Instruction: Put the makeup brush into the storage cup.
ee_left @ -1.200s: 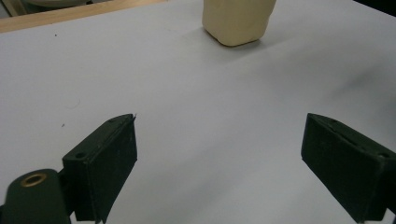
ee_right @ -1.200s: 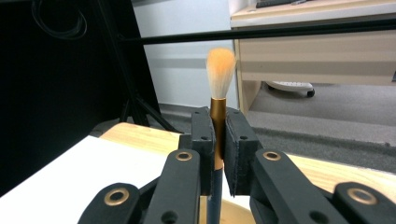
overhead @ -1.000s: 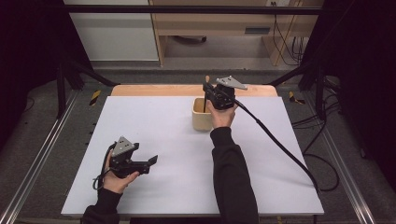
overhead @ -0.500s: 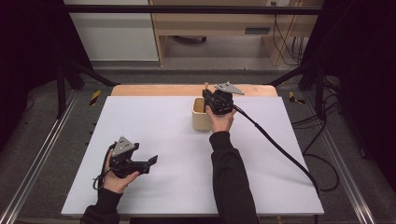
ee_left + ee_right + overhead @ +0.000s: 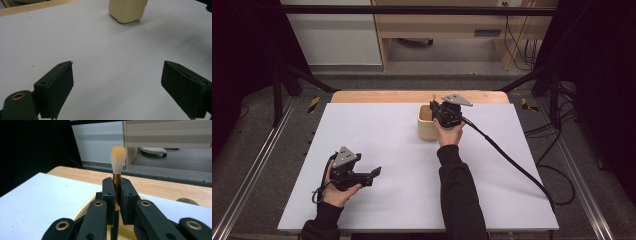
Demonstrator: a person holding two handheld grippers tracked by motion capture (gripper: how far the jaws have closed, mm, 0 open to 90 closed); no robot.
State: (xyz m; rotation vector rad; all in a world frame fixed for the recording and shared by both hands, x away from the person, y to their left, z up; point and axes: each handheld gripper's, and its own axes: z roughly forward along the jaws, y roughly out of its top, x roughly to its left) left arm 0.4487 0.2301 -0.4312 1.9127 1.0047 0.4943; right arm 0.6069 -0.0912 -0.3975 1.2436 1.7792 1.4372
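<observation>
— While the right gripper (image 5: 117, 202) hangs over that cream pot (image 5: 428, 122), what's it got?

— A brush (image 5: 117, 173). The jaws are clamped on its brown handle, bristles sticking straight up above the pads, the rest of the handle running down below them toward the pot's mouth. So the long axis is upright, in line with the way it has to drop.

— Is the pot straight under it?

— Pretty much. From the right gripper view the rim curves just beneath the jaws, with the lower end of the handle pointing into the opening. From above, the right gripper (image 5: 447, 112) sits at the pot's right edge, so I'd say the tip is inside or at the lip; I can't tell if it touches bottom.

— And the other hand?

— The left gripper (image 5: 362, 176) is well off, near the worktop's (image 5: 382, 140) front edge, jaws apart and nothing between them. The pot (image 5: 128, 10) lies far ahead of it. The right one is the nearer by a long way.

— So it's a straight lowering, then let go?

— That's my guess.
</observation>
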